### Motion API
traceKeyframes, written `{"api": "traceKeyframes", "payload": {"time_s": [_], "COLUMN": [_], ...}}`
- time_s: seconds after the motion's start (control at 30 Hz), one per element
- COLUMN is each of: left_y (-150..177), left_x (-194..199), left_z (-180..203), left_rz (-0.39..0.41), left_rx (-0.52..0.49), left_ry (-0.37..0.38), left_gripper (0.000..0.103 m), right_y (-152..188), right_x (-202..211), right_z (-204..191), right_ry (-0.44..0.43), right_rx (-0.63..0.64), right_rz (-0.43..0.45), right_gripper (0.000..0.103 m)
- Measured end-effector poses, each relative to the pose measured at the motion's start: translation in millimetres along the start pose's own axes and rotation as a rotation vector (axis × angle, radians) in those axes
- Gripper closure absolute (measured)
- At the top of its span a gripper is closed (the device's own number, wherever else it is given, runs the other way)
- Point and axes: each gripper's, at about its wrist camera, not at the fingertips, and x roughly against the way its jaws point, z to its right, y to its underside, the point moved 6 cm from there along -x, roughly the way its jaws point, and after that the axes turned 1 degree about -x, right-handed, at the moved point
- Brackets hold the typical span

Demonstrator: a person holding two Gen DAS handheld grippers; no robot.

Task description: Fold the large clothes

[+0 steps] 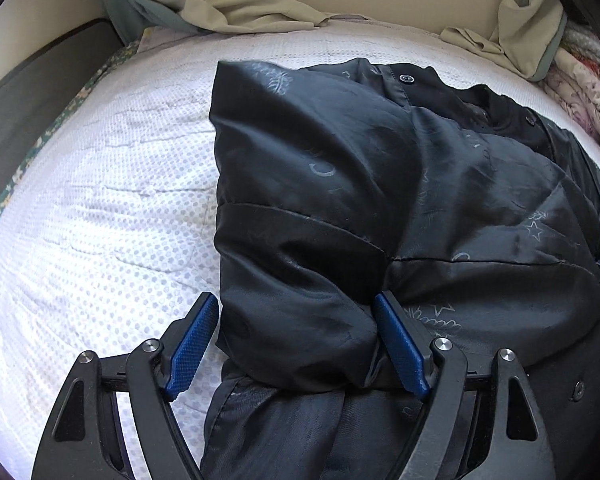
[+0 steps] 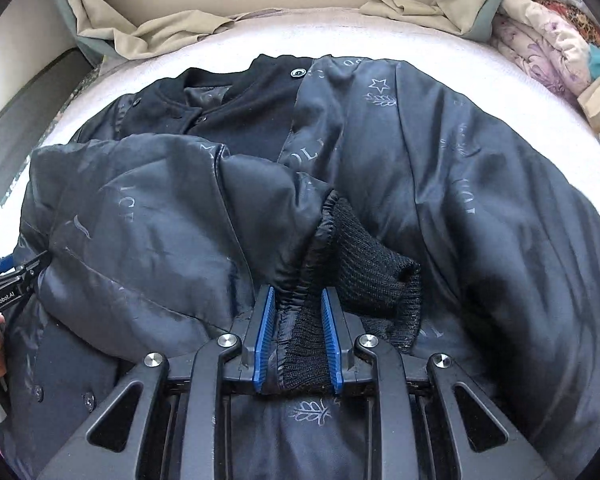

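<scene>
Low over jacket [image 2: 480,200]: right hand-held gripper [image 2: 298,312] pinching cuff [image 2: 364,264]; left hand-held gripper [image 1: 296,320] spread.

We see the right gripper [image 2: 299,322] with its blue pads closed on the black ribbed knit cuff [image 2: 364,268] of the dark shiny printed jacket [image 2: 480,184]. Left of the cuff, the left gripper [image 2: 10,280] touches the jacket's edge.
</scene>
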Motion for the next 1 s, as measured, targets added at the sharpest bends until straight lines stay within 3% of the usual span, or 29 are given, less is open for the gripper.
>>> {"api": "traceKeyframes", "payload": {"time_s": [0.2, 0.4, 0.57, 0.7, 1.0], "left_y": [3.7, -3.2, -15.0, -18.2, -9.0], "left_x": [2.5, 26.7, 53.9, 76.7, 101.0], "left_z": [-8.7, -6.5, 3.9, 16.4, 33.6], "left_rz": [-0.014, 0.005, 0.071, 0.135, 0.172], "left_rx": [0.063, 0.036, -0.018, -0.044, -0.077], "left_ry": [0.018, -0.05, -0.092, -0.092, -0.079], "left_gripper": [0.015, 0.012, 0.011, 0.001, 0.0], "right_y": [2.5, -3.0, -13.3, -21.5, -18.0], "right_x": [4.0, 8.6, 34.1, 62.7, 84.3], "right_z": [4.5, 4.3, 3.2, 5.5, 17.7], "right_ry": [-0.019, -0.041, -0.095, -0.096, -0.082], "right_rx": [-0.032, -0.068, -0.124, -0.15, -0.193], "right_rz": [0.014, -0.016, -0.003, 0.061, 0.08], "right_gripper": [0.085, 0.084, 0.069, 0.054, 0.05]}}
